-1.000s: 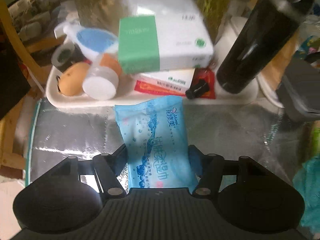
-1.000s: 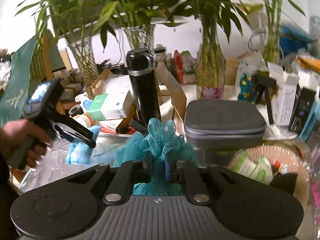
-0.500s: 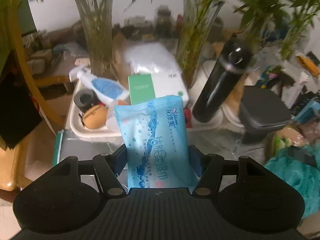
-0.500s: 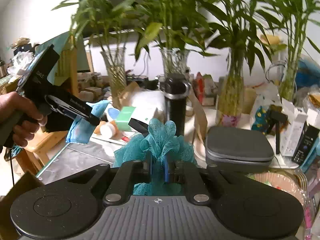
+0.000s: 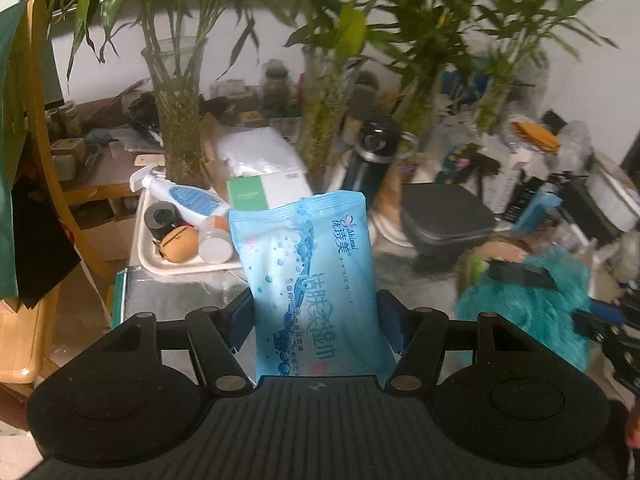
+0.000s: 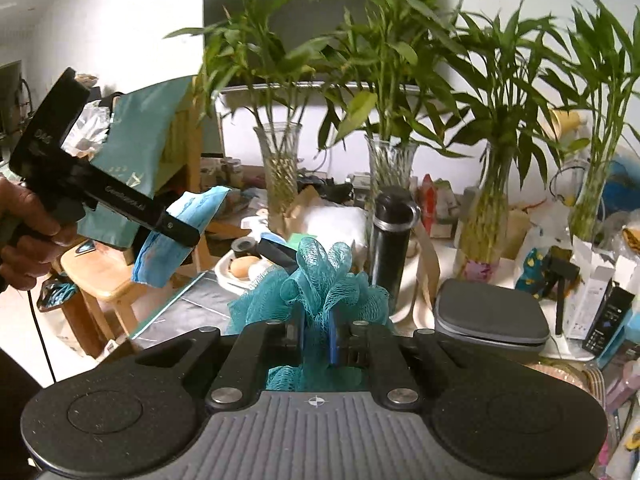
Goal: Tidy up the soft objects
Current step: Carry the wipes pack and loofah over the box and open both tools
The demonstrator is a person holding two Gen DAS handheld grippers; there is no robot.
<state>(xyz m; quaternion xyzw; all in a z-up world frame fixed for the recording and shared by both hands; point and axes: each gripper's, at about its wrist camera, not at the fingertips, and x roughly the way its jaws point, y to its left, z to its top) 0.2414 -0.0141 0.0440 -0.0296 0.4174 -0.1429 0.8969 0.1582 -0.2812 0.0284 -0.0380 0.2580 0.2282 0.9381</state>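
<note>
My left gripper is shut on a light blue pack of wet wipes, which stands upright between the pads, high above the glass table. The right wrist view shows that same left gripper at the left, held by a hand, with the wet wipes pack hanging from it. My right gripper is shut on a teal mesh bath pouf, whose ruffles bulge above and around the pads. In the left wrist view the bath pouf shows at the right.
A white tray holds a spray bottle, a roll of tape and a brown pouch. Behind it stand a green-and-white box, a black flask, glass vases of bamboo and a grey zip case. A wooden stool stands left.
Both grippers have risen well above the table with their loads still gripped. The tray and flask have shrunk in the left wrist view, and more of the plants shows.
</note>
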